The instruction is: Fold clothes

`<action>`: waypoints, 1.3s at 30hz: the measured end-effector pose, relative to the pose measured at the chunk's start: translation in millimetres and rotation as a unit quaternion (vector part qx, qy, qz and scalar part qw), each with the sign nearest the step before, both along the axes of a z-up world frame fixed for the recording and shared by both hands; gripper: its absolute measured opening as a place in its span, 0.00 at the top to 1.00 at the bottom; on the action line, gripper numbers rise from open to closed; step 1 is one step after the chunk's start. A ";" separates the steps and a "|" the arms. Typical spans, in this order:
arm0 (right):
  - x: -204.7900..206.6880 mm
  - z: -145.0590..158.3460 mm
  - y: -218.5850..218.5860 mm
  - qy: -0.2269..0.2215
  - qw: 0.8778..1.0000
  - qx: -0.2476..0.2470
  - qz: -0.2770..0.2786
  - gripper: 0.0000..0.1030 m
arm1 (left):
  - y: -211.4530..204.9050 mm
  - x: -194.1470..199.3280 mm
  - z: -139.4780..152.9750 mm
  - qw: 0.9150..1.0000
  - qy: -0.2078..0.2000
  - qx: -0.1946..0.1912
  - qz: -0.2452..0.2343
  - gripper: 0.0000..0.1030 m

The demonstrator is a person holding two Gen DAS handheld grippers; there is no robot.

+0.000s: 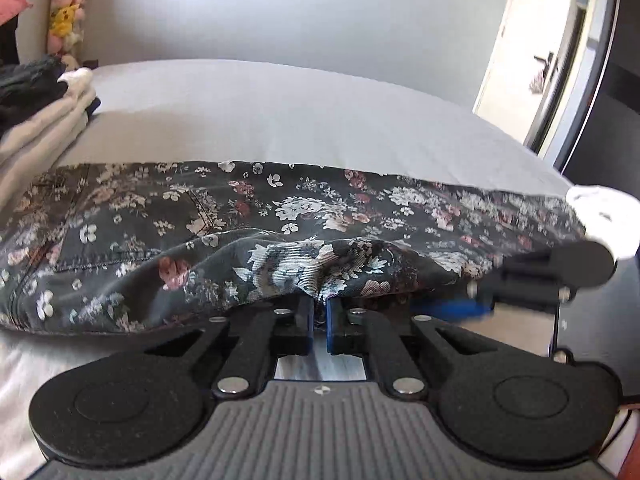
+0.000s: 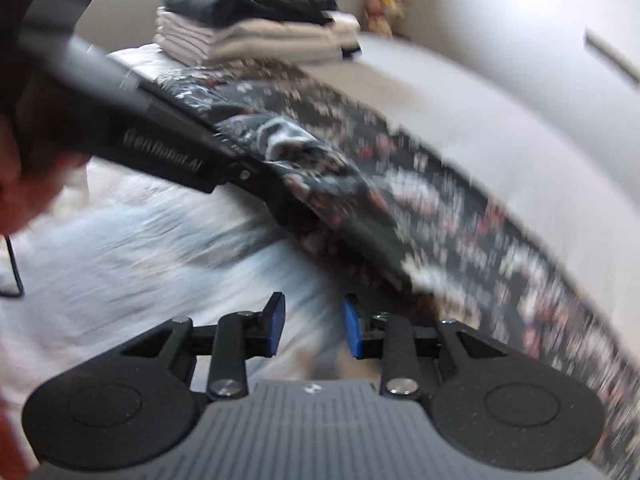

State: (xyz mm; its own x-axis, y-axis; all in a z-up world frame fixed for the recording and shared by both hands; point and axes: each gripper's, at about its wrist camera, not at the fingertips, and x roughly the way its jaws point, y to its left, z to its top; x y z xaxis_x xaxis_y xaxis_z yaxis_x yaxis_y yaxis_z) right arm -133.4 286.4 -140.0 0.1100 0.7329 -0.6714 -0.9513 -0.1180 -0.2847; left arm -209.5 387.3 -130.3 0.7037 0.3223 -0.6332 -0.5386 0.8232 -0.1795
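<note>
floral trousers (image 1: 256,216) lie stretched across grey bed (image 1: 280,112), long axis left-right in left wrist view, near edge bunched up into a ridge. left gripper (image 1: 319,318) is pinched tight on that bunched near edge, cloth wedged btwn the blue pads, so it has a hold on fabric. right gripper (image 2: 314,330) is partly spread w/ nothing btwn the pads; bare sheet under it, garment just beside its right finger. right wrist view is heavily blurred, so exact gap to cloth can't be told.

folded stack (image 2: 256,28) of pale and dark clothes sits at far end of bed, apart from the trousers.

step in hand, as i read it: get a 2nd grip on same long edge so both ends lift together for a lengthwise fold. to do it well: slide right pads around the hem, not on top; catch both layers if leg is doubled; pinch well apart from left grip so edge stays taut; lift evenly, lay edge to edge. risk: single-layer grab, or sheet caught w/ cloth.
</note>
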 end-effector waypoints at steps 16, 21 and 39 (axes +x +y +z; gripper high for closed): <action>-28.9 -11.0 26.9 -0.117 0.989 0.025 0.089 0.96 | 0.4 -2.6 9.0 0.999 0.020 -0.016 -0.019 0.95; -31.7 -2.9 16.7 -0.080 0.993 0.004 0.085 0.99 | -6.1 -7.8 12.5 0.999 0.031 -0.012 -0.037 0.90; -29.7 0.7 -9.1 -0.047 0.996 -0.046 0.065 0.98 | -2.4 8.0 -9.1 0.996 0.085 -0.001 -0.021 0.90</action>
